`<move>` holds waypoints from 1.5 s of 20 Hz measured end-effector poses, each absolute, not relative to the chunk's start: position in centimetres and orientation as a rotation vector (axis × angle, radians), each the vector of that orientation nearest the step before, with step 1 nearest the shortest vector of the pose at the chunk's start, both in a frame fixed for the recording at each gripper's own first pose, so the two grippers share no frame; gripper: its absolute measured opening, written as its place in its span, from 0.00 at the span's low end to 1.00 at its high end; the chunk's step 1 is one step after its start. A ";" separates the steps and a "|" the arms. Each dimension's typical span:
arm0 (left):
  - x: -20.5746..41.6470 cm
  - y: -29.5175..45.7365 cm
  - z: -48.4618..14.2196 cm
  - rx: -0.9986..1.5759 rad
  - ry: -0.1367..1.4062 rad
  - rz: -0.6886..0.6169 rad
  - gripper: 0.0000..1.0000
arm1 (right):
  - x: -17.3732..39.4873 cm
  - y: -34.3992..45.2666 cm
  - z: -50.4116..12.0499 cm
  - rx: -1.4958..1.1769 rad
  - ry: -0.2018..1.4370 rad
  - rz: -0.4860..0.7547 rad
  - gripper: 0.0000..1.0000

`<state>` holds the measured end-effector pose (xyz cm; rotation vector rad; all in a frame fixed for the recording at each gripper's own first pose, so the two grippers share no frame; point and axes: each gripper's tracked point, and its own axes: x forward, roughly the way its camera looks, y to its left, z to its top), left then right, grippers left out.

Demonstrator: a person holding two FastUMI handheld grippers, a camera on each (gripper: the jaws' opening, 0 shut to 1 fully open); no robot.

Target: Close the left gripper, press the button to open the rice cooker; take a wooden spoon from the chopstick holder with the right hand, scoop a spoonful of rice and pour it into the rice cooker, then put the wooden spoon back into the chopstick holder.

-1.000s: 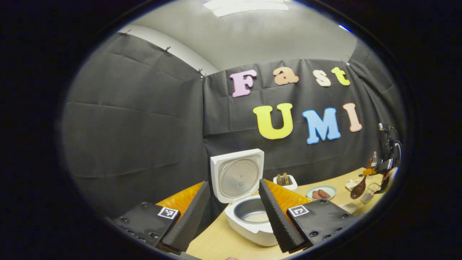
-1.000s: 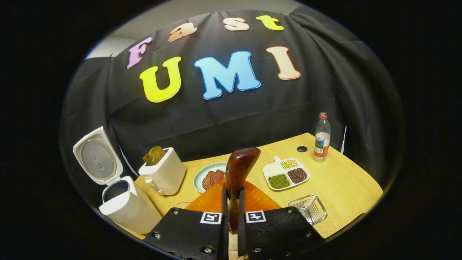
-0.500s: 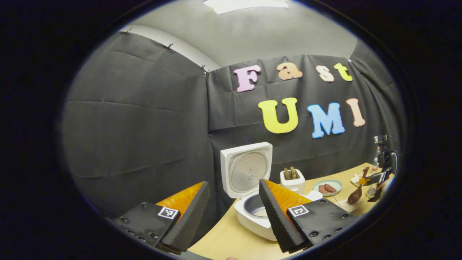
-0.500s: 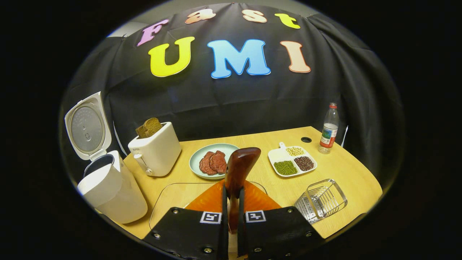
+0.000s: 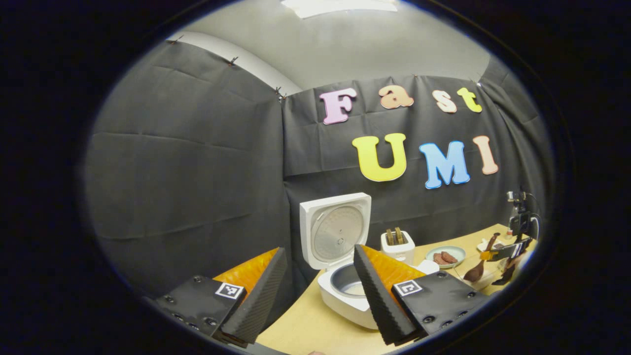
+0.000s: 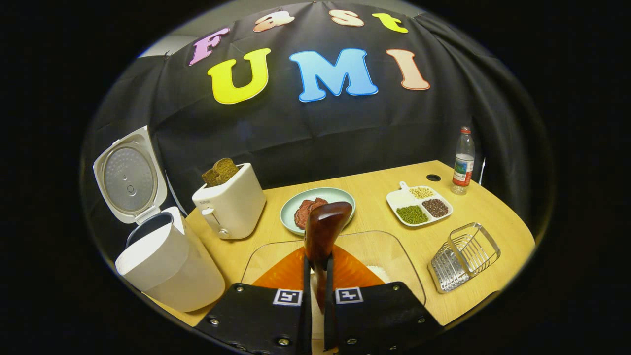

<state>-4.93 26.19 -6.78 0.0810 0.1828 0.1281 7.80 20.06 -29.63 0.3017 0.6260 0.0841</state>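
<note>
A: Left gripper view: the left tool is held with its jaws apart, nothing between them. The rice cooker is seen with its lid up.

B: Right gripper view: the right tool is clamped on the wooden spoon, above the clear rice container on the tabletop. Scooping looks to be in hand; a dip into the rice is called for next.
</note>
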 end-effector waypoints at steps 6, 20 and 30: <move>-4.8 25.7 -6.6 0.074 0.175 0.121 0.91 | 6.6 21.5 -29.4 0.455 0.659 0.113 0.11; -5.3 25.1 -5.9 0.077 0.164 0.126 0.99 | 7.1 15.0 -30.8 1.314 0.709 -0.016 0.10; -6.7 26.0 -7.1 0.021 0.166 0.145 0.99 | 9.7 19.4 -23.1 1.606 0.656 0.162 0.10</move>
